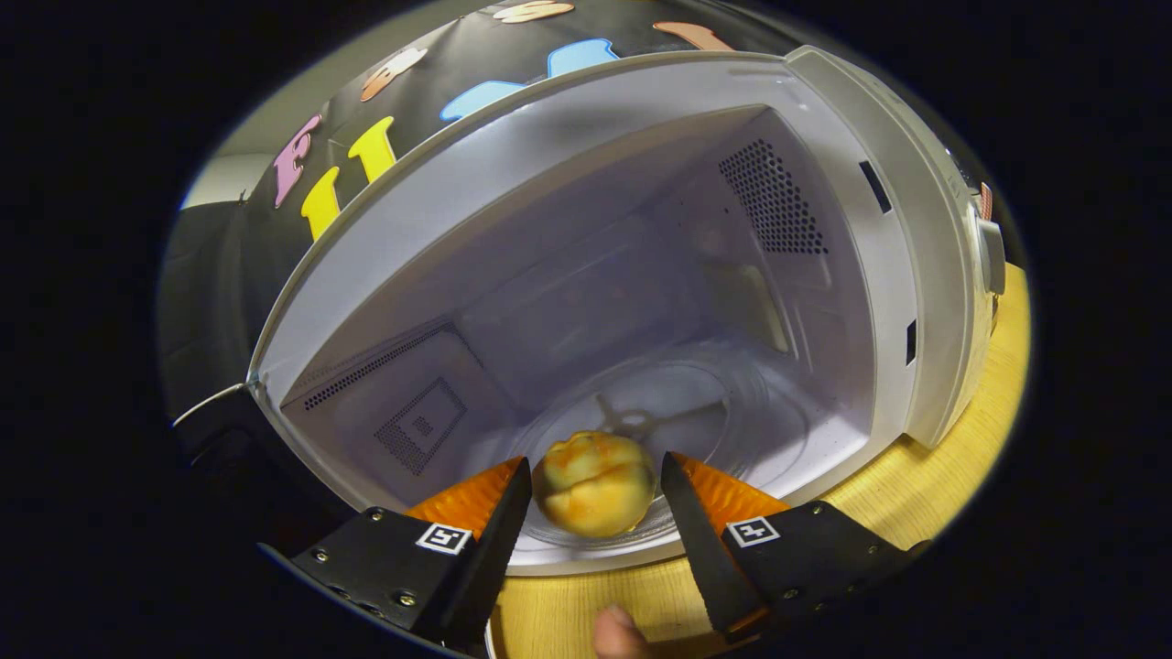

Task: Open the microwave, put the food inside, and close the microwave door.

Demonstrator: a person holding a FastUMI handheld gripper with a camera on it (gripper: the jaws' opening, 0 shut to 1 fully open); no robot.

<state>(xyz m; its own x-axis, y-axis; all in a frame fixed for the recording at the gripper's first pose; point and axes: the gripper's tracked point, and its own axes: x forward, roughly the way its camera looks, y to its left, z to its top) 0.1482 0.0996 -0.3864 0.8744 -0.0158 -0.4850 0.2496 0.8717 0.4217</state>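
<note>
- No readable brand or label on the microwave (586,183); no text visible on its casing or cavity walls.
- Only printed marks in frame: two small square black-and-white fiducial tags (445,537), one on each gripper finger body, lower centre. Patterns, not writing.
- Microwave stands open, cavity facing the camera and taking up most of the frame centre. Door itself can't be made out; dark area at left edge is unclear.
- Cavity contents: glass turntable (732,412) on the floor, its hub and spokes showing through at centre. Perforated vent panels (774,197) at upper right of the cavity and on the left wall, lower left.
- Control side of the casing runs down the right of the frame; a knob or button is there, too blurred to identify.
- Food (595,483): one round yellow-orange item, bun- or fruit-like, with a crease across it. It sits lower centre, at the front edge of the turntable, just inside the cavity opening.
- Gripper (595,490): fingers spread, food between the tips. Small gaps show on both sides, so it does not look pinched; actual contact can't be confirmed.
- Microwave sits on a light wooden tabletop (952,458), visible lower right and bottom centre.
- A fingertip of the person (615,633) shows at bottom centre, behind the fingers.
</note>
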